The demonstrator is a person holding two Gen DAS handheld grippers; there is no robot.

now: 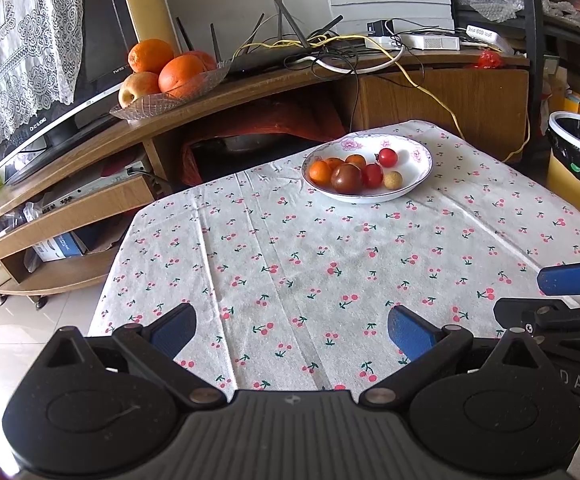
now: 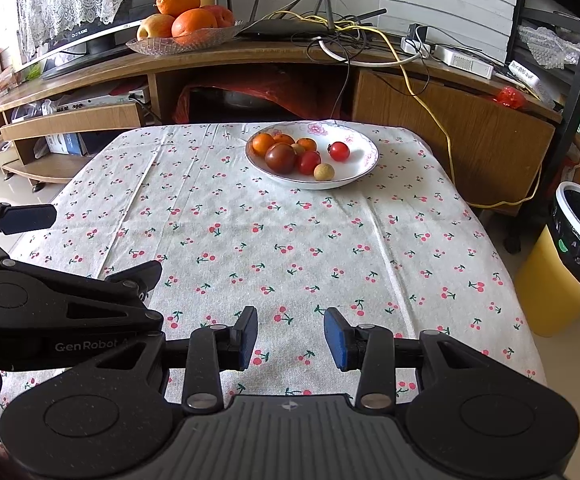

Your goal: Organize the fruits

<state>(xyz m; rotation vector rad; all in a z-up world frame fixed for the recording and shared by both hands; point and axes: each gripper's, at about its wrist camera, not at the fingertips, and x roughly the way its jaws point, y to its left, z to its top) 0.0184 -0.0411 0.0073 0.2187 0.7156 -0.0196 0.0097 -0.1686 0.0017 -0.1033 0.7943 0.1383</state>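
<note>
A white floral plate (image 1: 418, 152) (image 2: 364, 148) sits at the far side of the cherry-print tablecloth (image 1: 330, 260) (image 2: 290, 240). It holds small oranges (image 1: 320, 172) (image 2: 263, 144), a dark tomato (image 1: 347, 178) (image 2: 281, 157), two red tomatoes (image 1: 387, 157) (image 2: 339, 151) and a pale round fruit (image 1: 393, 180) (image 2: 324, 172). My left gripper (image 1: 292, 330) is open and empty, well short of the plate; it also shows in the right wrist view (image 2: 90, 240). My right gripper (image 2: 291, 338) is open and empty above the near cloth; it shows at the left wrist view's right edge (image 1: 570, 292).
A glass dish (image 1: 162, 100) (image 2: 182, 42) with large oranges and an apple stands on the wooden TV stand (image 1: 250, 88) (image 2: 250, 56) behind the table, beside a router and cables. A yellow bin (image 1: 578, 156) (image 2: 570, 264) stands right of the table.
</note>
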